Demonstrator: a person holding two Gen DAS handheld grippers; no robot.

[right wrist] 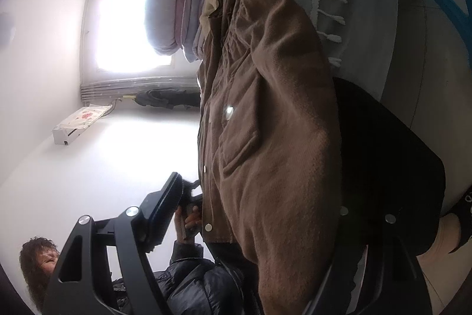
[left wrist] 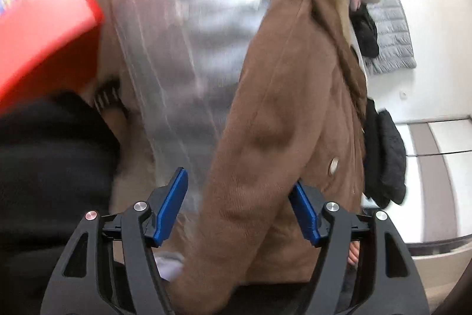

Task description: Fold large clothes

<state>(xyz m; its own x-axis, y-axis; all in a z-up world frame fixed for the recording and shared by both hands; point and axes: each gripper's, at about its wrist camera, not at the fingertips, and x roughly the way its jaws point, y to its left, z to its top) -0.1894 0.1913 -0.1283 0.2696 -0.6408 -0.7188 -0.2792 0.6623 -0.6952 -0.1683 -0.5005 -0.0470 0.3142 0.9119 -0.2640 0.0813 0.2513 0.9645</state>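
Note:
A large brown jacket [left wrist: 283, 114] with metal snap buttons hangs in front of me, and one sleeve runs down between the fingers of my left gripper [left wrist: 240, 205]. The blue pads [left wrist: 174, 205] stand wide apart and do not pinch the cloth. In the right wrist view the same brown jacket [right wrist: 271, 120] hangs lengthwise and its sleeve lies across my right gripper [right wrist: 259, 214]. Only the left finger [right wrist: 165, 205] shows clearly; the other is hidden behind the cloth.
A clear plastic garment cover [left wrist: 188, 37] over grey cloth hangs behind the jacket. A red box [left wrist: 44, 19] is at left, dark clothes [left wrist: 383, 155] and a grey quilted coat [left wrist: 389, 34] hang at right. A person [right wrist: 41, 264] and a bright window [right wrist: 124, 28] show in the right view.

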